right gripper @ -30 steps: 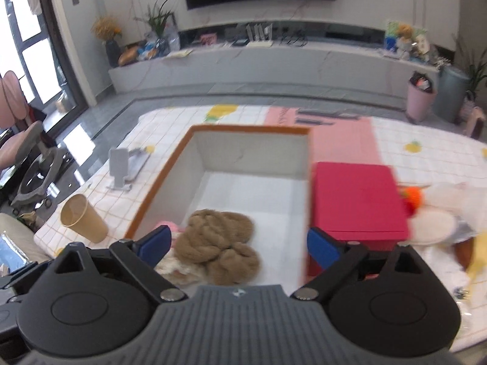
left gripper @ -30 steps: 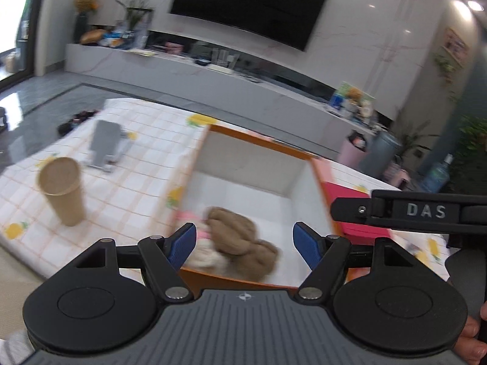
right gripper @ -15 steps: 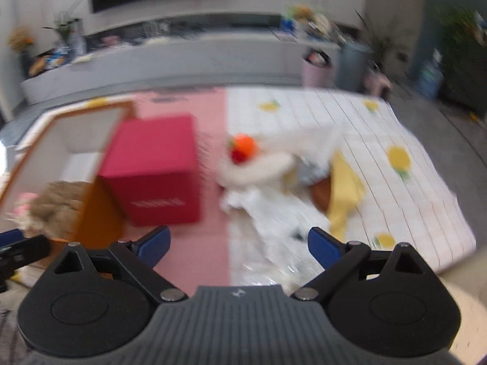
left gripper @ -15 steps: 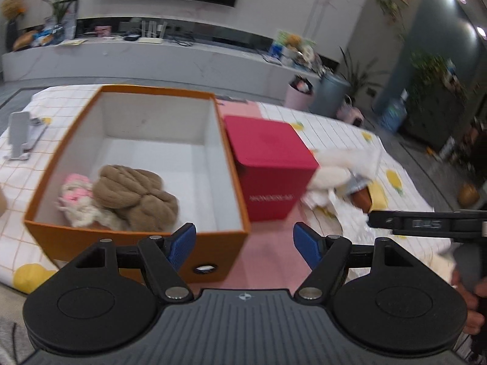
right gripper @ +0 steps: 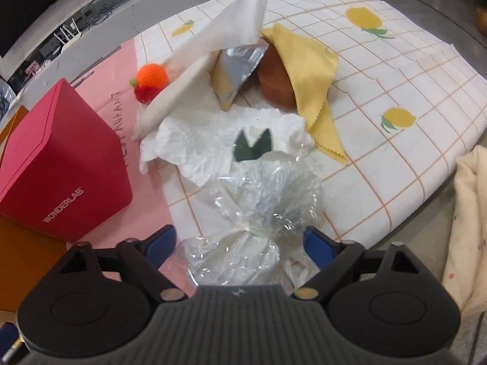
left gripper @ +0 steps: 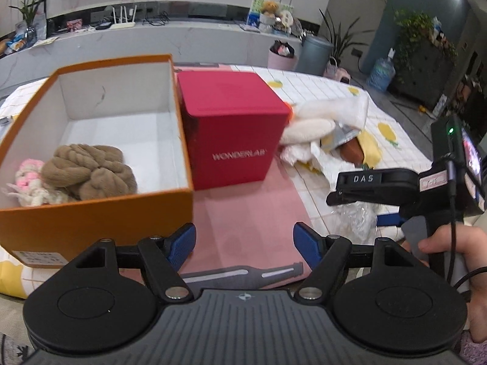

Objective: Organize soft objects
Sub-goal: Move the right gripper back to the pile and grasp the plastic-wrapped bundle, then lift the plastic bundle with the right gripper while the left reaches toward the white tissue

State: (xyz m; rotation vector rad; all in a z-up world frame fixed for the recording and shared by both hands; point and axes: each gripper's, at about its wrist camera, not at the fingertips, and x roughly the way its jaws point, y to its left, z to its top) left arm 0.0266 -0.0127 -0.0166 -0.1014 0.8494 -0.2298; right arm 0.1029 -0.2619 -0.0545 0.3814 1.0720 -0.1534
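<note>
Right gripper [right gripper: 239, 241]: jaws apart, just been closing, straddling a clear plastic bag [right gripper: 243, 243]; contact unclear. Left gripper [left gripper: 245, 240]: apart, empty, above pink mat [left gripper: 243, 213]. Soft pile [right gripper: 243, 91] overlaps; brown item [right gripper: 274, 82] half hidden. Yarn [left gripper: 88, 170] in orange box [left gripper: 91, 216].

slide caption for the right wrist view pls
Right tongs closing around a tied clear plastic bag before the soft-item pile.

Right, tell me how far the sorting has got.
Done: brown yarn and a pink-and-white knit lie in the orange box. In hand: nothing yet; the right gripper, jaws just closing, straddles a clear plastic bag. Left: the pile with the yellow cloth and orange pom-pom.
</note>
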